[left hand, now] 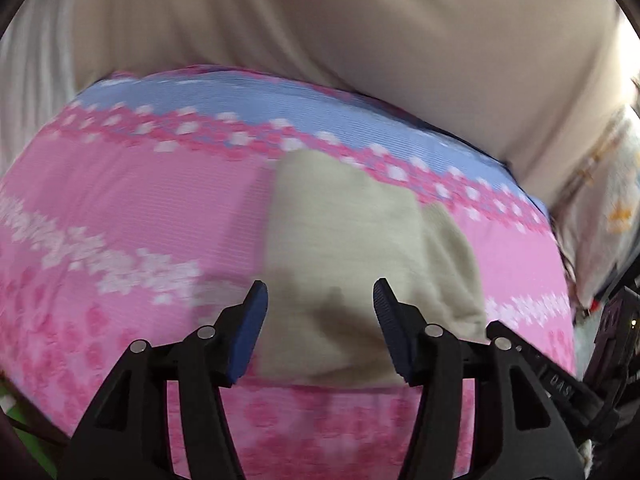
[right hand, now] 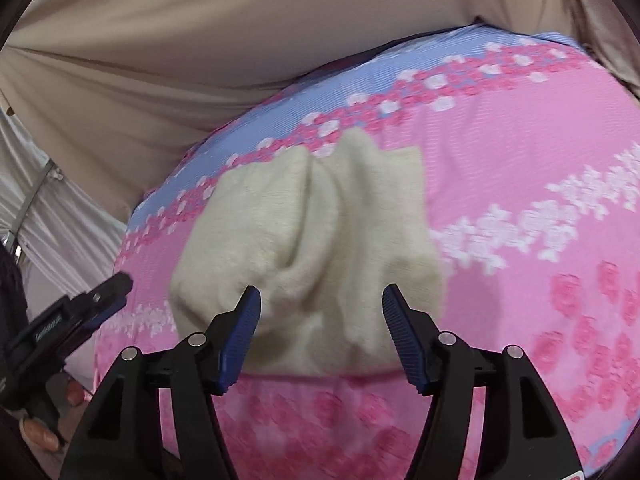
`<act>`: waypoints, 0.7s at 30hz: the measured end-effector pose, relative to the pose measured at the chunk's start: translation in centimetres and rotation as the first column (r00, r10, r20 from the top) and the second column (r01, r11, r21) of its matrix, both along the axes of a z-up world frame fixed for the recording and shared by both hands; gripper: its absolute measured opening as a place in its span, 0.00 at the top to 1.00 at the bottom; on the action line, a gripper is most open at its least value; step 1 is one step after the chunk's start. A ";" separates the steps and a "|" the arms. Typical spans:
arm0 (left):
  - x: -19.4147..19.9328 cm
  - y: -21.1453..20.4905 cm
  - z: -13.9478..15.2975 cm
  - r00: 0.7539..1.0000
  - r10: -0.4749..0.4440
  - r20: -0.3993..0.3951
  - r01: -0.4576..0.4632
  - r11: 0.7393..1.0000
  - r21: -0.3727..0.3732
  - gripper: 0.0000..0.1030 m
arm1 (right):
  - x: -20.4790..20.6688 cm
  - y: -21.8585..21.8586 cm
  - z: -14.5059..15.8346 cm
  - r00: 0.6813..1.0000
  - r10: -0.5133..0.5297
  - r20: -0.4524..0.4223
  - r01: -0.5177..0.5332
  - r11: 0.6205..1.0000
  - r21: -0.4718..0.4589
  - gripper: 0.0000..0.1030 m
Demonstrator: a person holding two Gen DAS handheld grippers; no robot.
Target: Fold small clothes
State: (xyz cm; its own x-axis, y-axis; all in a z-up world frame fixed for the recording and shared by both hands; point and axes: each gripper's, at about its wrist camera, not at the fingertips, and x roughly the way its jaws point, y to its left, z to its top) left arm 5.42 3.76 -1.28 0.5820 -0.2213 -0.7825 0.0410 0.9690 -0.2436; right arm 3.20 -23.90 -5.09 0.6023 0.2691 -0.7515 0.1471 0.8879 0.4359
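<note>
A small cream knitted garment lies folded on a pink and blue flowered cloth. My left gripper is open and empty, its blue-padded fingers apart just above the garment's near edge. In the right wrist view the same garment lies rumpled with a ridge down its middle, on the flowered cloth. My right gripper is open and empty over its near edge. The left gripper also shows at the left edge of the right wrist view.
A beige curtain hangs behind the cloth-covered surface, also in the right wrist view. A pale printed fabric lies at the right. The other gripper's black body is at the right edge. White drapery hangs at the left.
</note>
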 end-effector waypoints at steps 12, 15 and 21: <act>-3.0 10.3 -2.8 0.976 0.199 -0.086 -0.196 0.980 0.037 0.46 | 7.3 5.5 -3.2 0.980 0.109 -0.168 -0.113 0.993 -0.017 0.43; -3.2 10.3 -2.8 0.979 0.184 -0.089 -0.182 0.983 0.036 0.45 | 7.1 6.5 -2.7 0.978 0.135 -0.157 -0.136 0.991 0.004 0.85; -2.7 9.3 -2.6 0.985 0.140 -0.099 -0.139 0.990 0.017 0.44 | 2.2 4.5 7.1 0.990 0.089 0.108 -0.072 0.985 -0.154 0.88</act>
State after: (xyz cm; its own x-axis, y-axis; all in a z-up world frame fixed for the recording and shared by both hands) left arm 2.77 13.09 -3.92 0.5257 -0.1349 -0.8399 -0.1187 0.9661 -0.2295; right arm 5.43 -19.38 2.04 0.6676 0.2101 -0.7143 0.0296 0.9511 0.3074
